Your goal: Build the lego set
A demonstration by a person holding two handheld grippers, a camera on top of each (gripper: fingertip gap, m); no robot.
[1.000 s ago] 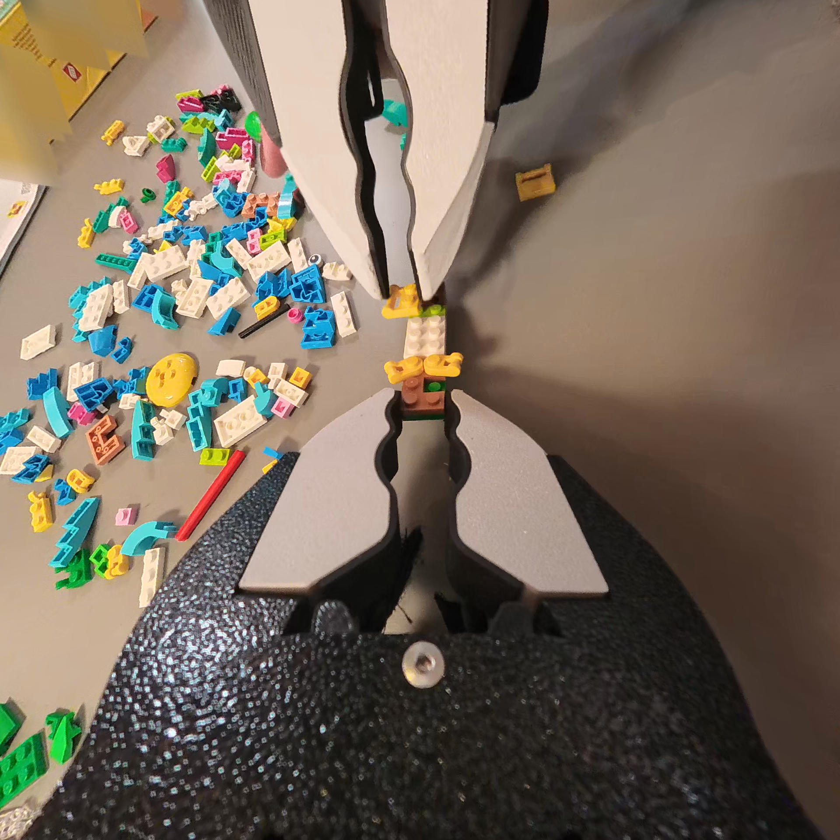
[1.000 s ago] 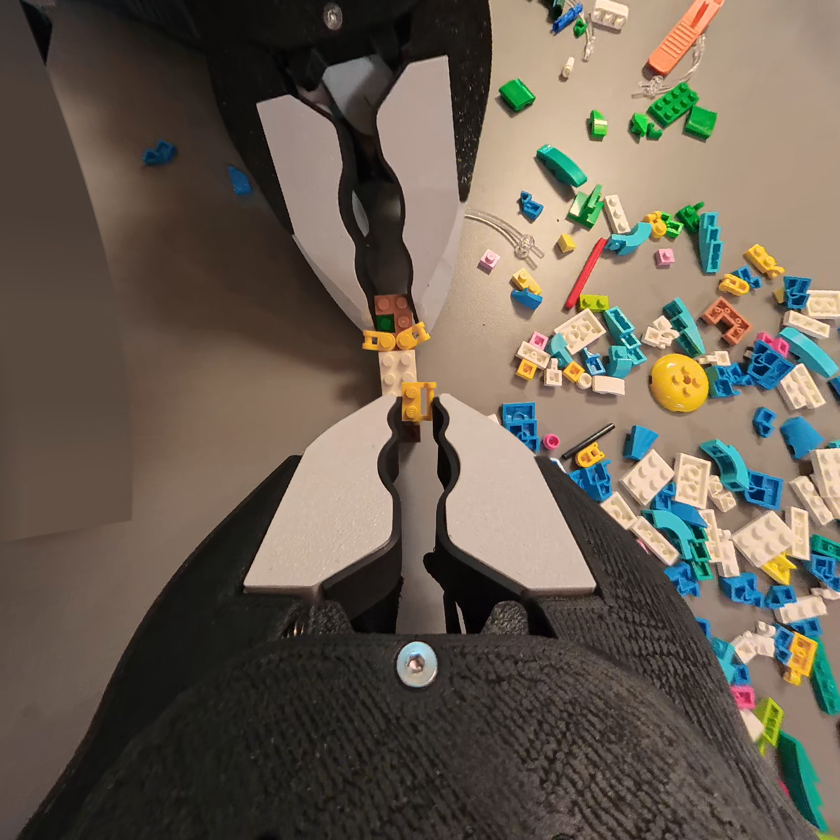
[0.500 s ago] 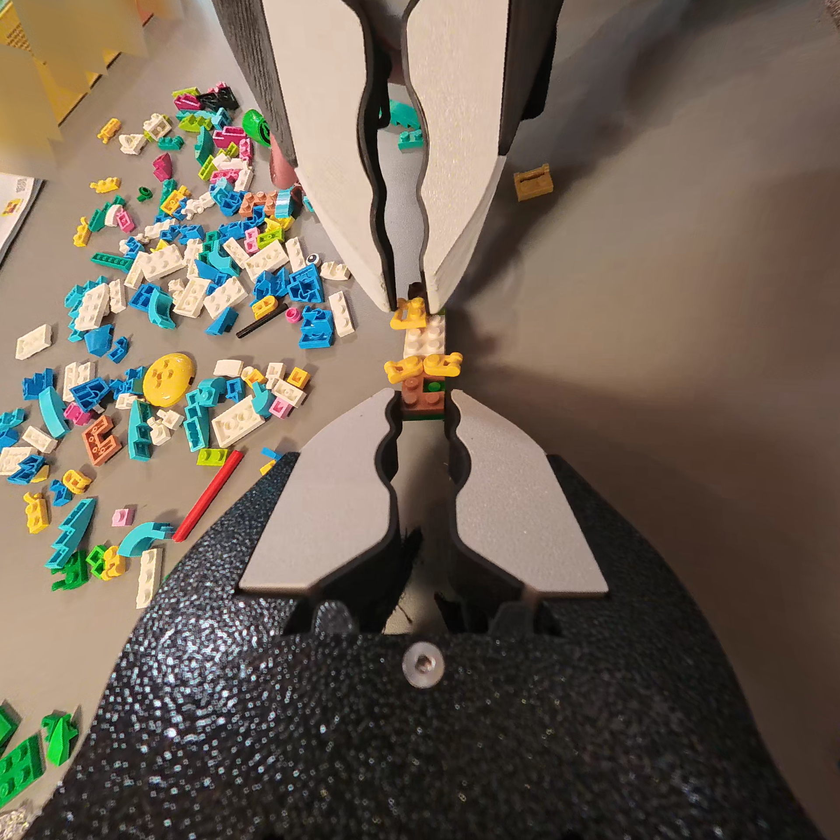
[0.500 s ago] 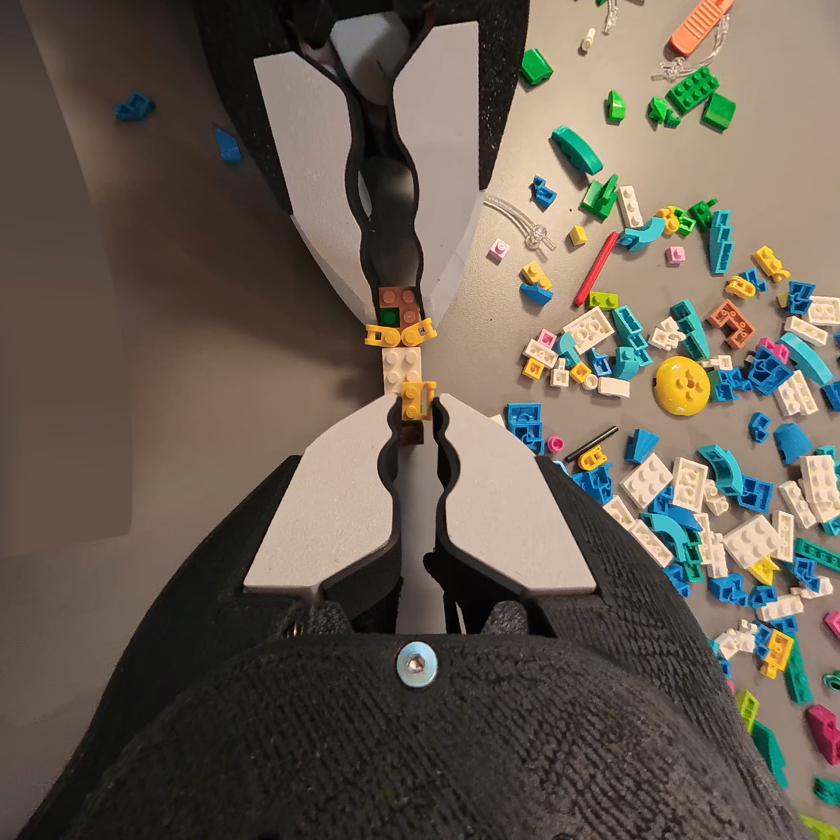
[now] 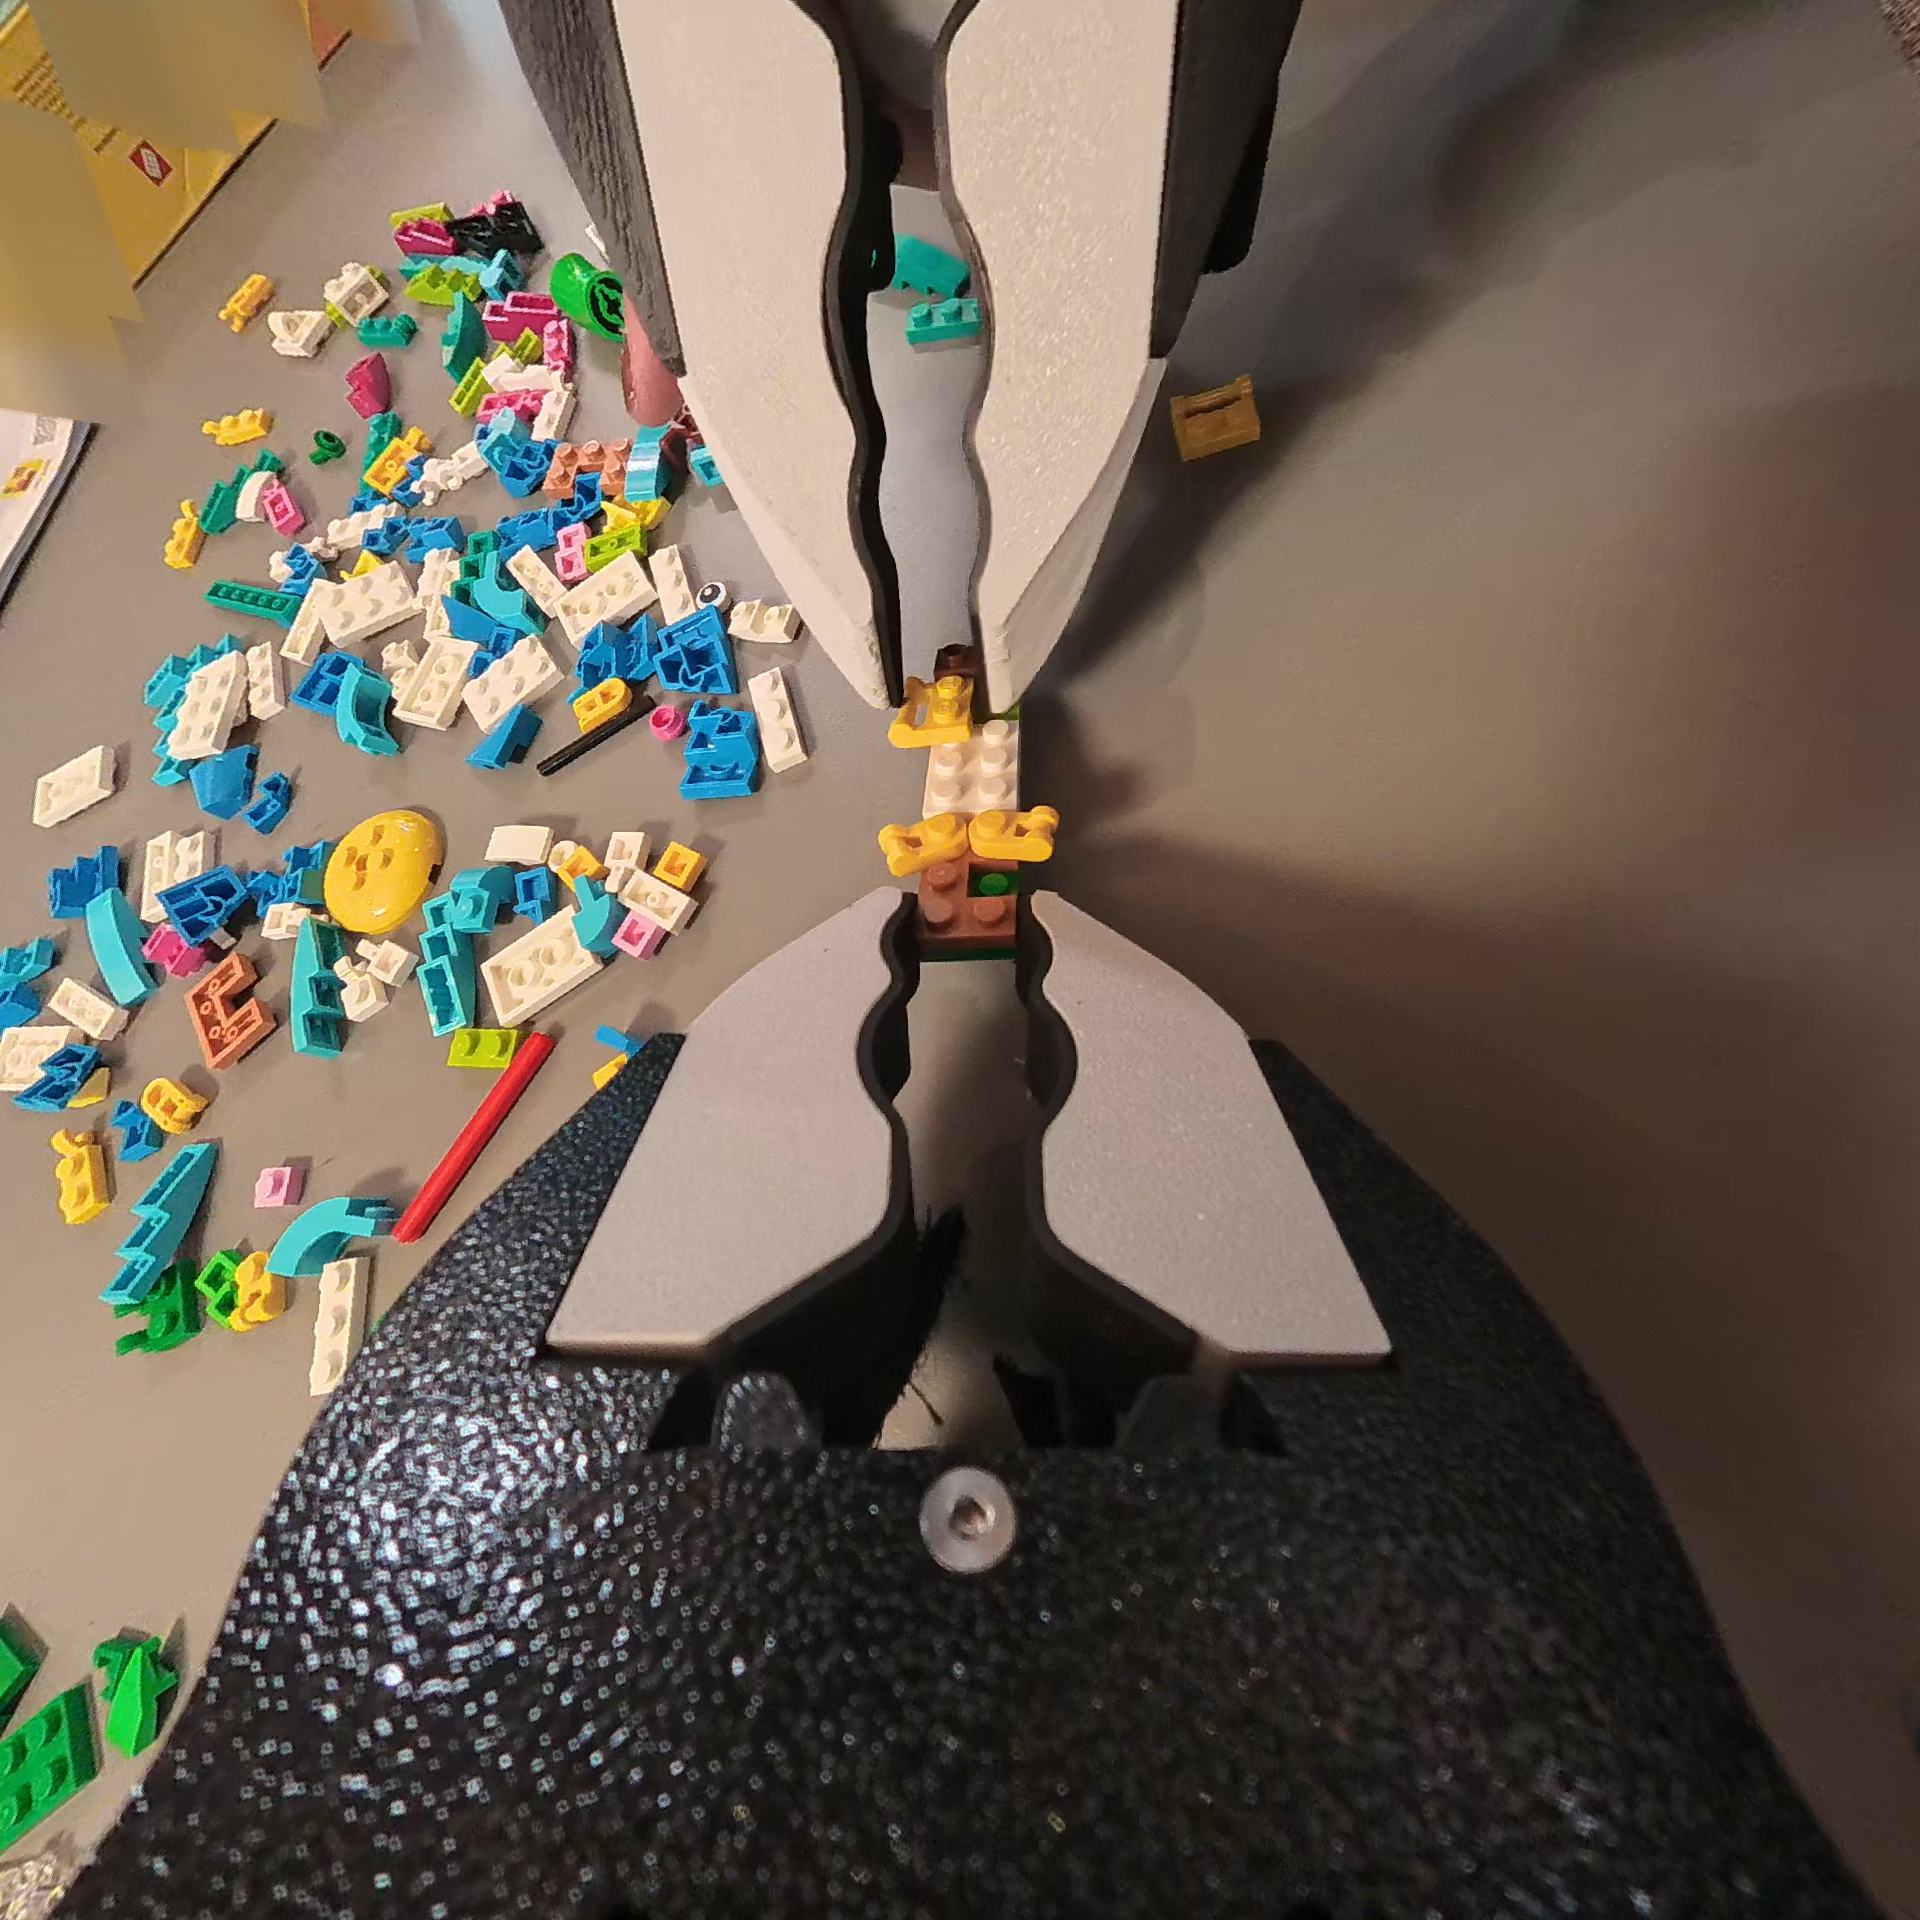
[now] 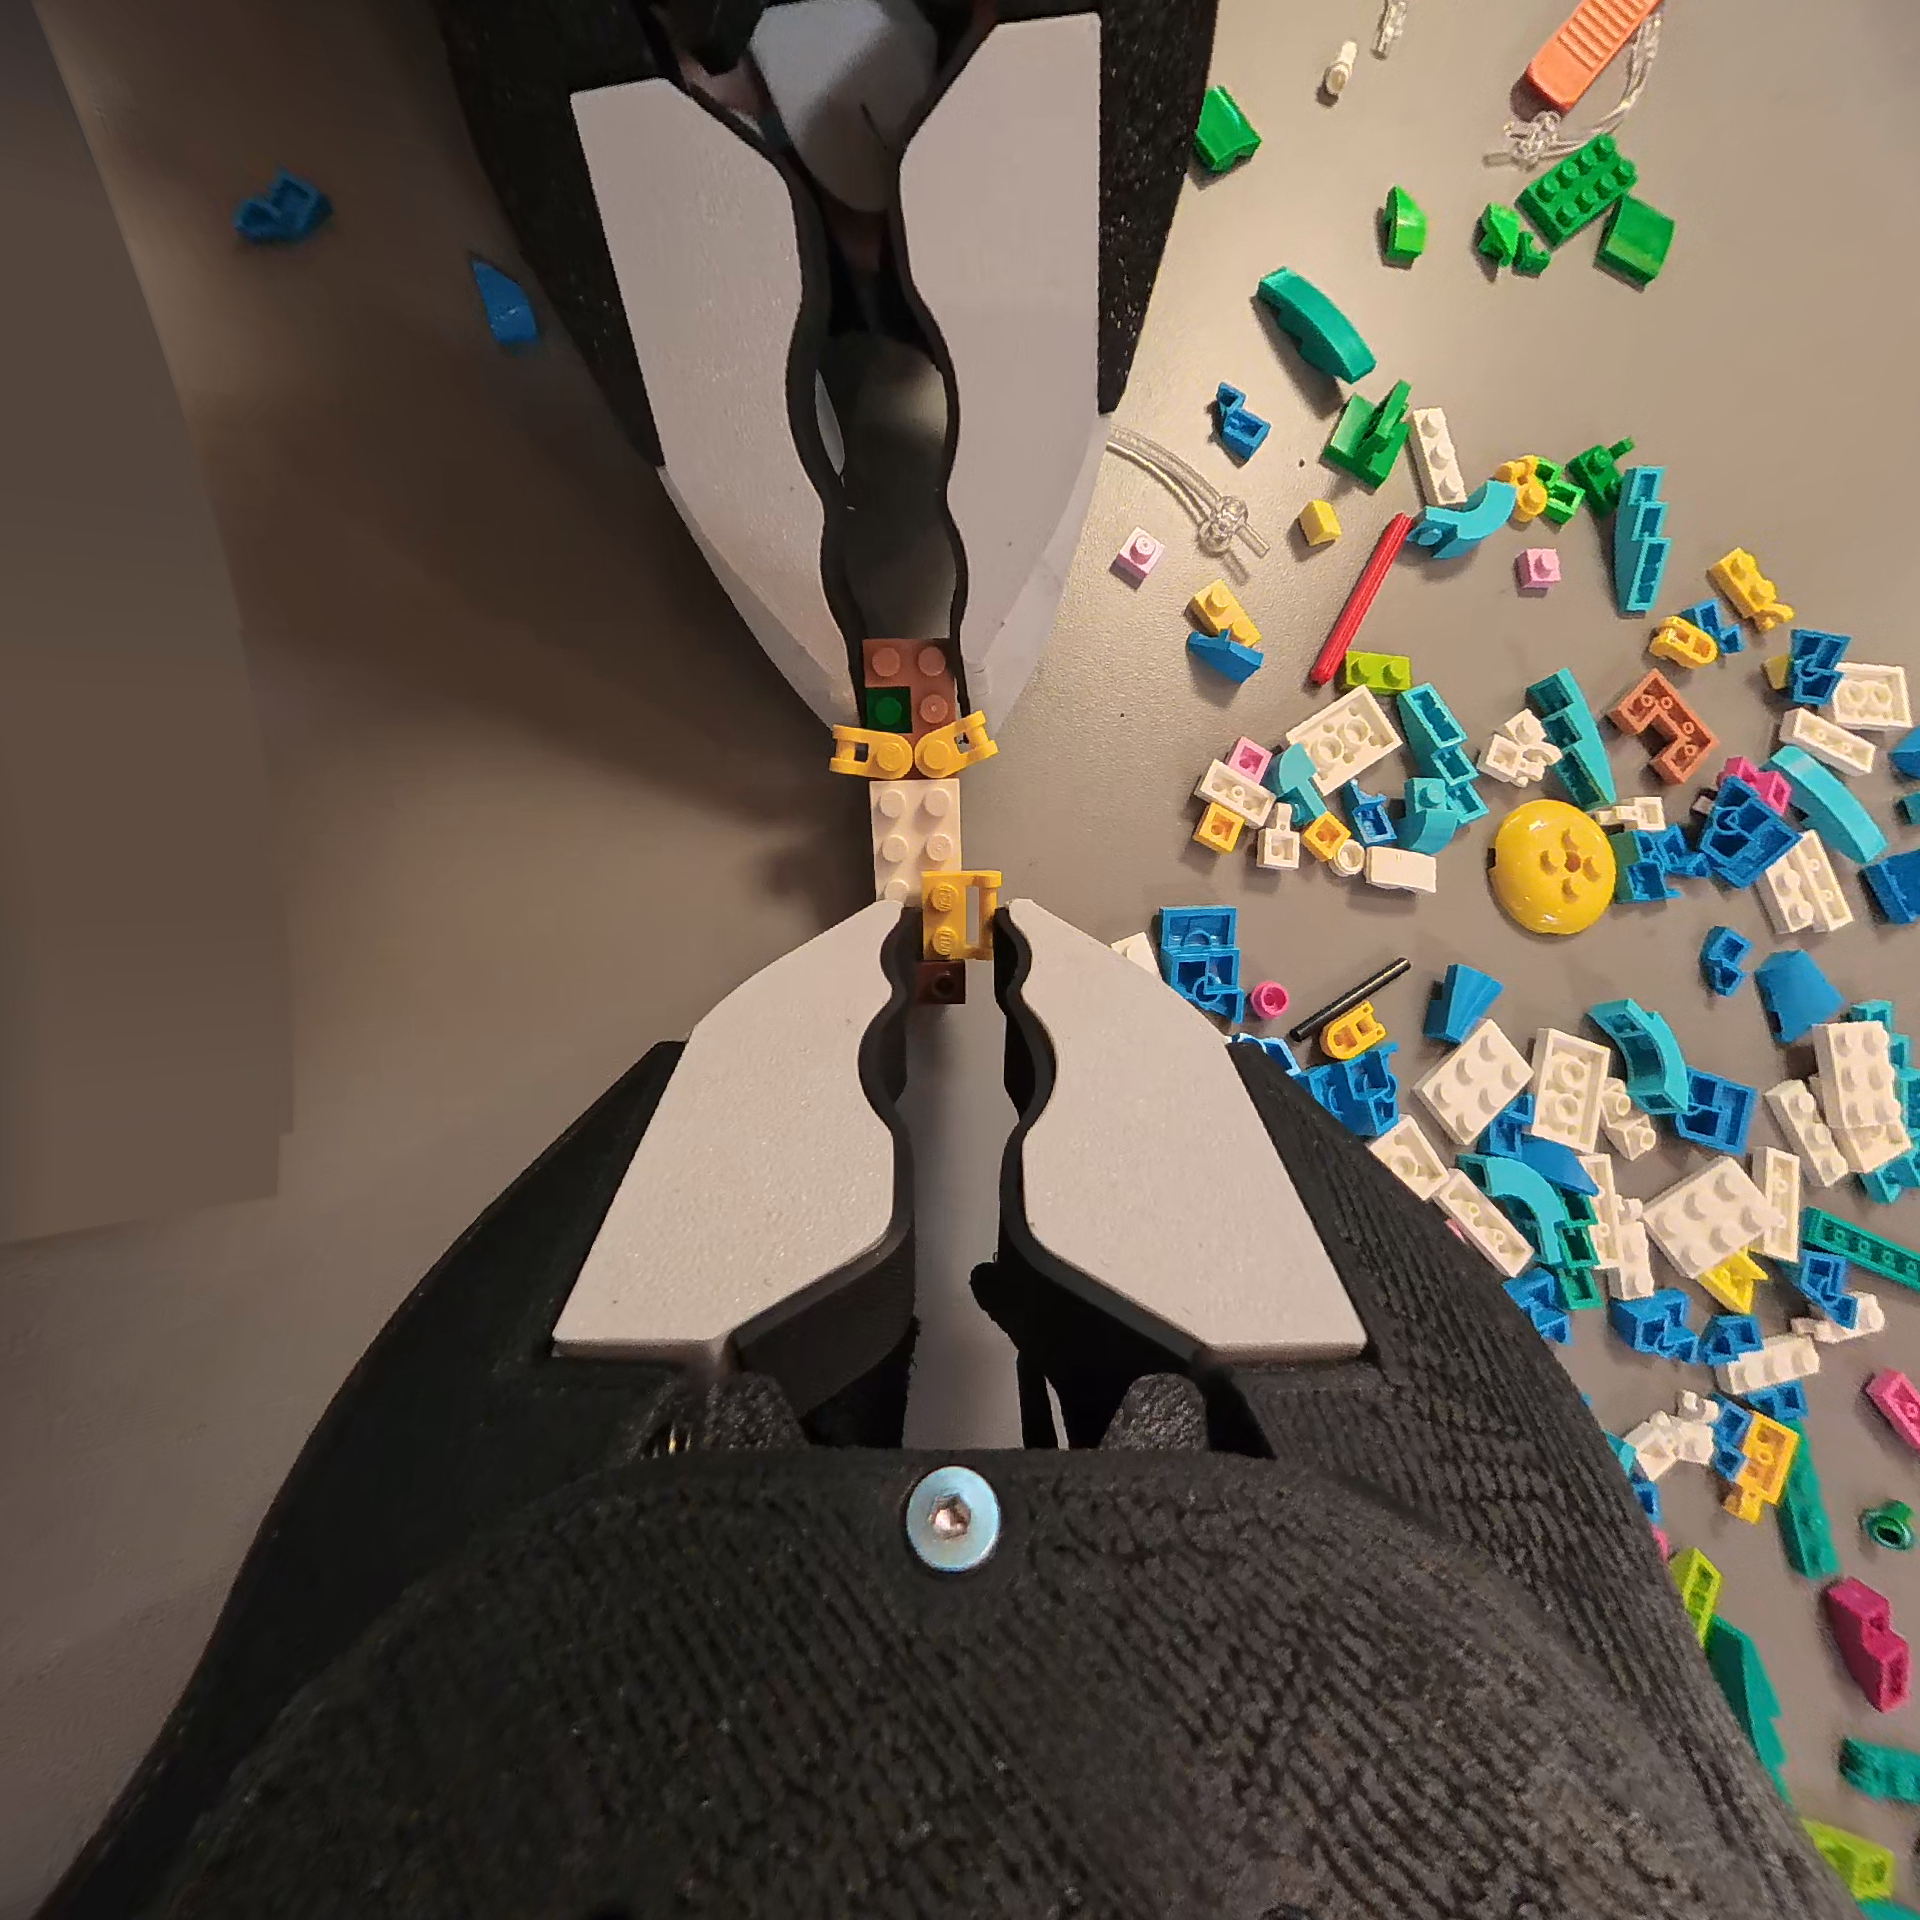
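Observation:
A small lego assembly [image 5: 971, 774] hangs between my two grippers above the grey table [image 5: 1507, 935]: a brown and green end, two yellow clips, then a white plate. My left gripper [image 5: 966, 920] is shut on the brown end [image 5: 956, 914]. My right gripper [image 6: 951, 920] is shut on a yellow handle plate [image 6: 954, 914] that sits at the end of the white plate [image 6: 914, 847]. A tiny brown piece [image 6: 941, 980] sits under the yellow plate. The left gripper also shows in the right wrist view [image 6: 912, 675]. The right gripper also shows in the left wrist view [image 5: 940, 681].
Several loose bricks [image 5: 468, 665] lie scattered on the table to the left of the grippers, among them a yellow dome [image 5: 379, 871] and a red rod [image 5: 473, 1138]. A yellow box [image 5: 114, 156] and a booklet [image 5: 31, 488] are at the far left. An orange separator [image 6: 1590, 47] lies far right. The grippers are tip to tip, or close to it. The left tips stand about 10 cm off the red rod [image 5: 473, 1138]. Look for it in the right wrist view [image 6: 1364, 593] too.
The yellow handle plate has shifted from overhanging the white plate's side to sitting in line at its end. Both grippers stay shut and have come slightly closer together.

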